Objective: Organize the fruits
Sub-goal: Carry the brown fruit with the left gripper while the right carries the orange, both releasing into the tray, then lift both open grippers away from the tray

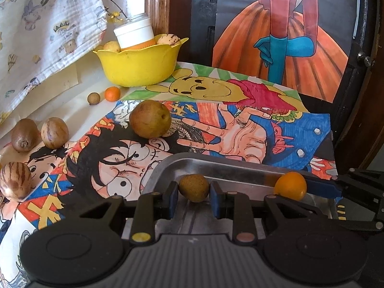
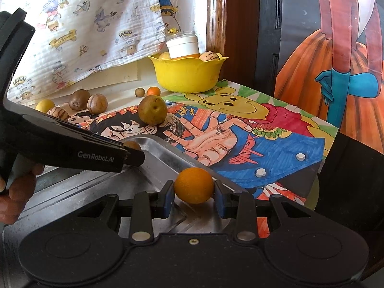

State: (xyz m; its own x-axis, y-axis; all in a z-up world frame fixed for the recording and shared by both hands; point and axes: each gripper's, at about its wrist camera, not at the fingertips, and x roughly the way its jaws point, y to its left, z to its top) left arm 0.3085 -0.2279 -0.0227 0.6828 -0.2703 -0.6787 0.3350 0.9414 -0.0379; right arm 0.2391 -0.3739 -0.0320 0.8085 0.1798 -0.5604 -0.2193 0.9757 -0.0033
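Observation:
My left gripper (image 1: 194, 190) is shut on a small brown round fruit (image 1: 194, 187), held over the metal tray (image 1: 182, 165). My right gripper (image 2: 194, 193) is shut on a small orange fruit (image 2: 194, 188), also over the tray (image 2: 158, 153); it shows at the right of the left wrist view as the orange fruit (image 1: 290, 185). In the right wrist view the left gripper (image 2: 130, 154) reaches in from the left with the brown fruit (image 2: 132, 144) half hidden. A larger brown-green fruit (image 1: 150, 119) lies on the drawing beyond the tray.
A yellow bowl (image 1: 139, 64) at the back holds a white jar (image 1: 134, 32) and some fruit. Beside it lie a tiny orange fruit (image 1: 112, 93) and a tiny brown one (image 1: 93, 98). A kiwi (image 1: 24, 135) and striped fruits (image 1: 54, 132) lie left. A hand (image 2: 16, 192) grips the left tool.

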